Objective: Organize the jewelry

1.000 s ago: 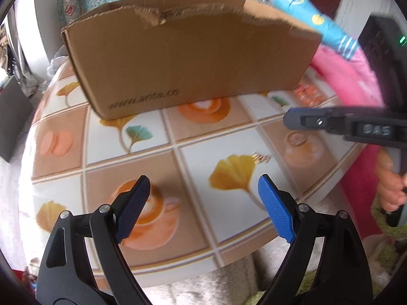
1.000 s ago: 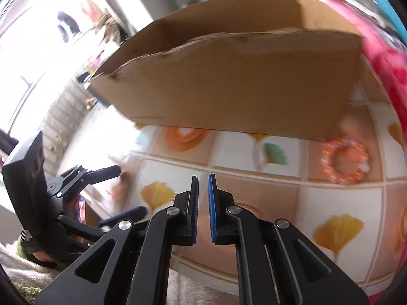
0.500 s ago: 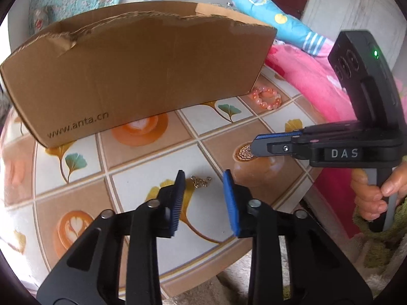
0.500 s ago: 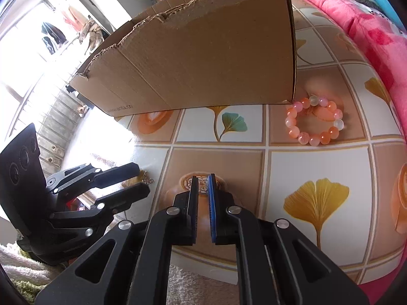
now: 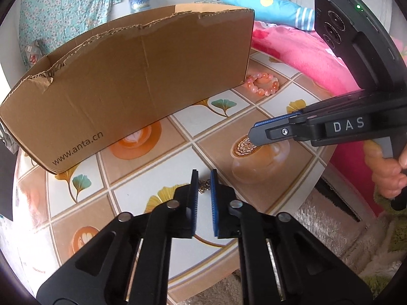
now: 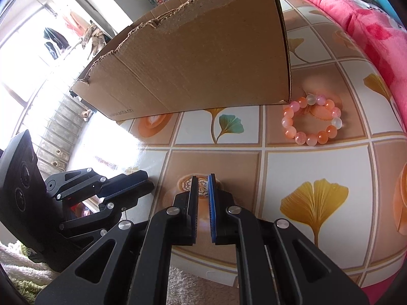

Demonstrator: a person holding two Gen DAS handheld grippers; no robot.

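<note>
A small gold chain piece (image 5: 203, 186) lies on the patterned tablecloth between the tips of my left gripper (image 5: 204, 178), whose jaws are nearly closed around it. A pink bead bracelet (image 5: 262, 84) lies beside the right end of the open cardboard box (image 5: 132, 81); it also shows in the right wrist view (image 6: 312, 120) next to the box (image 6: 193, 61). My right gripper (image 6: 203, 181) is shut and empty, hovering over a printed cup on the cloth. It appears in the left wrist view (image 5: 257, 132) to the right.
The round table (image 5: 142, 231) has a tiled leaf-and-cup cloth. A pink blanket (image 5: 292, 48) and blue pillow (image 5: 259, 2) lie behind on the right. The table's near edge drops to a fluffy rug (image 5: 318, 218).
My left gripper closed from wide open to nearly shut around the gold chain piece and moved in toward it. The right gripper stayed shut and shifted right, toward the bracelet side.
</note>
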